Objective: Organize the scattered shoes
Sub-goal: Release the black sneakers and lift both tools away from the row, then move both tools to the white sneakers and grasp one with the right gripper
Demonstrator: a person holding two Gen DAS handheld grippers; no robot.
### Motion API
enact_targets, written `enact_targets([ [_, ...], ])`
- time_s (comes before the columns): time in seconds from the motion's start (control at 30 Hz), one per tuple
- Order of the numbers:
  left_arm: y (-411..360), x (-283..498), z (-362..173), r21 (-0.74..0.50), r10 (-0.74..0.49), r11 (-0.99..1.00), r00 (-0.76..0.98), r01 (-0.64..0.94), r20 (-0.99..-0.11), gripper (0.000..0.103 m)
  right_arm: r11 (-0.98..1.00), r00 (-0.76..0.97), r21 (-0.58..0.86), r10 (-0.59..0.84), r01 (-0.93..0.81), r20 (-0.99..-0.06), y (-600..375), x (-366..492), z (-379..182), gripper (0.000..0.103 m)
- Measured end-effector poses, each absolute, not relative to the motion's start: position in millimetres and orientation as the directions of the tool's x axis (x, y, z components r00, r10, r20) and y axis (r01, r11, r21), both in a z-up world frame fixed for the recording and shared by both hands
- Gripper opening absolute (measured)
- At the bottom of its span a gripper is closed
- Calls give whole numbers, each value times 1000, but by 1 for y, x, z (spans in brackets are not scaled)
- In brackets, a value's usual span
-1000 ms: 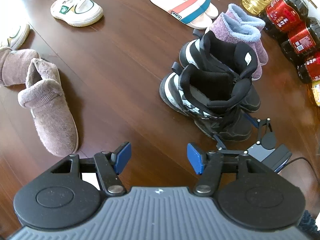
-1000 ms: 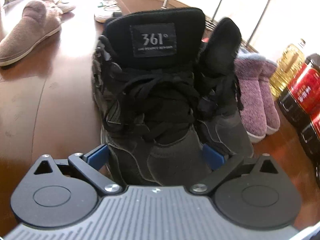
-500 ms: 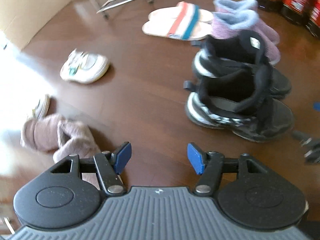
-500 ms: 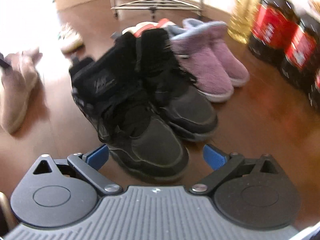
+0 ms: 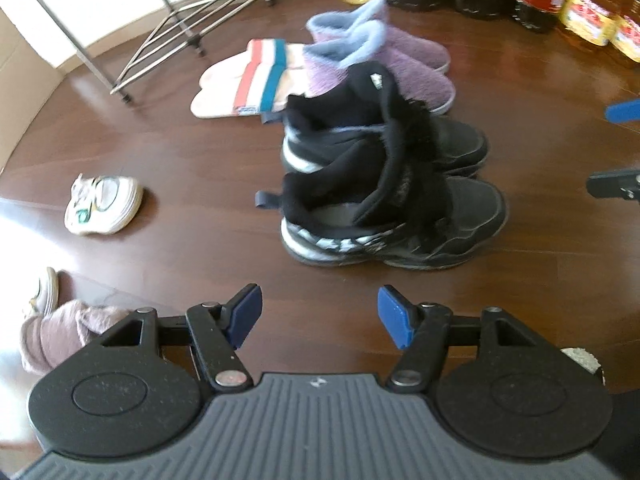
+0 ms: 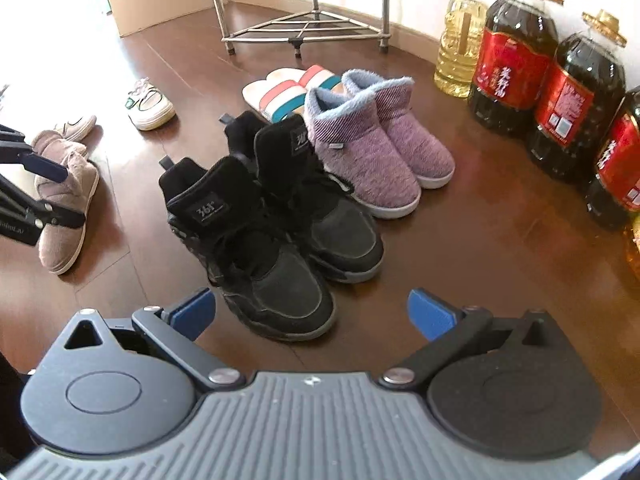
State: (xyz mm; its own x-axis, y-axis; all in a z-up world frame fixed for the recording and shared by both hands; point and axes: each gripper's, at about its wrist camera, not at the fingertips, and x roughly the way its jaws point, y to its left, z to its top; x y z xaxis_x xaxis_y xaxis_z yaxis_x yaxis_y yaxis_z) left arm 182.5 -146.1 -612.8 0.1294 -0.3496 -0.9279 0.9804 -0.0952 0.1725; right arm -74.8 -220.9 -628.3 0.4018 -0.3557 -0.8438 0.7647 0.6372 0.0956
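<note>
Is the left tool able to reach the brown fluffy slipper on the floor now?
Probably yes. The left tool is open and holds nothing, and the brown fluffy slipper lies apart from the lined-up pairs, with bare floor beside it.

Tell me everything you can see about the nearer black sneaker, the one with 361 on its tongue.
The nearer black sneaker is a high-top with a suede-looking toe, black laces, a padded collar, a heel loop and a tongue patch reading 361. The left view shows a silvery patterned sole edge. It stands upright on the wooden floor, side by side against its twin, toe towards the open right tool, which is not touching it.
</note>
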Motion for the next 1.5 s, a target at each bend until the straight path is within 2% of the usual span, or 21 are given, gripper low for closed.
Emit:
enact_targets([
  [0.23,-148,177,-612,137,-354,-112,89,984,-931,67,630,392,84,-368,772,-843,-220,-69,-625,102],
  [0.47,-140,196,-606,59,-332,-72,32,996,-943,68,616,382,102,-342,781,-859,-213,-57,-645,102],
  [0.63,-126,223,-597,-3,-300,-36,-14,999,-954,73,571,423,147,-388,808,-818,-216,-46,-643,102],
  [0.77,-110,263,-583,-19,-324,62,2,998,-946,76,589,493,187,-416,786,-764,-224,-24,-629,102],
  [0.97,-93,321,-571,2,-394,216,89,976,-915,78,717,560,163,-359,677,-747,-250,53,-615,102],
  [1.2,-91,375,-568,-112,-485,264,32,958,-874,79,821,611,139,-288,554,-737,-265,184,-578,102],
  [1.33,-75,416,-572,-119,-477,378,83,918,-875,79,865,615,101,-264,492,-743,-257,245,-551,102],
  [1.5,-45,476,-594,-54,-357,560,182,827,-916,79,919,645,73,-215,388,-733,-250,301,-526,102],
])
